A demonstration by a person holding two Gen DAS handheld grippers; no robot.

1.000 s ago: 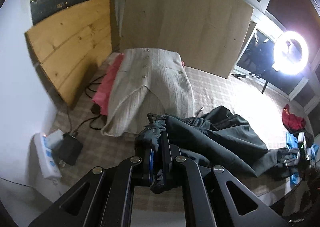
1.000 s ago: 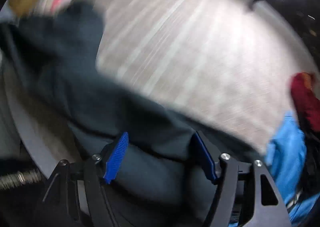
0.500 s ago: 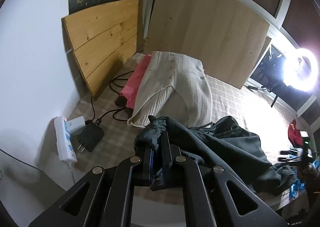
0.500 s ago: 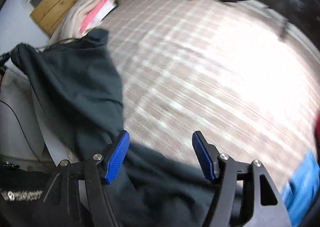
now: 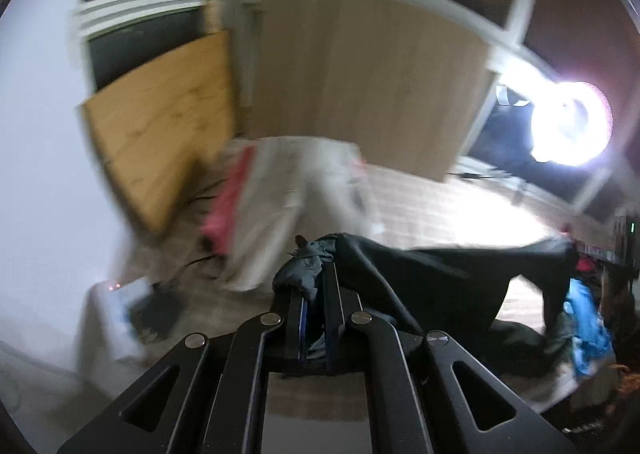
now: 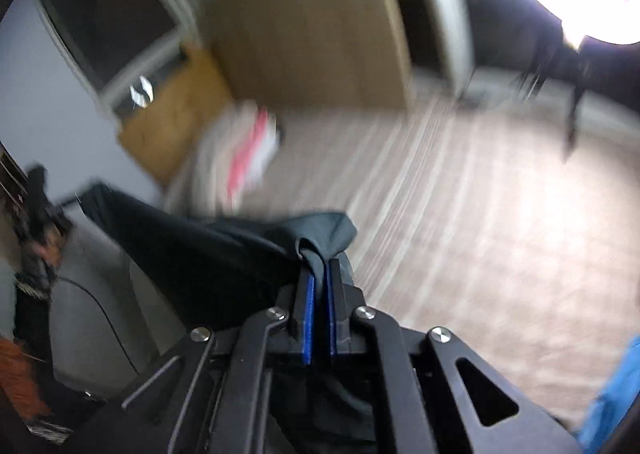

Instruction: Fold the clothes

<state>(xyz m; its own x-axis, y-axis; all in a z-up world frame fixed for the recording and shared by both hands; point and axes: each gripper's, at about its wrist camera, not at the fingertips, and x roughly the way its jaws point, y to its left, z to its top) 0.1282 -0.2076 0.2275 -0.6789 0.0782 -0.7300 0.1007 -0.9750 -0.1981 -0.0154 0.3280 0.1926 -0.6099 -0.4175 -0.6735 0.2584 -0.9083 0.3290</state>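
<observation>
While both views are smeared by blur, the grips read clearly. The left gripper (image 5: 316, 294) is clamped narrow on a bunched corner of the dark garment (image 5: 432, 278), and the right gripper (image 6: 320, 286) is pinched narrow on another fold of it. Between the two, the cloth hangs stretched above the checked mat (image 5: 432, 205), one end trailing down toward a blue cloth (image 5: 588, 330) at the right. Farther back, a cream garment (image 5: 296, 205) lies over a pink one (image 5: 224, 213) beside leaning wooden boards (image 5: 160, 141). A ring light (image 5: 572, 125) glares at the right.
</observation>
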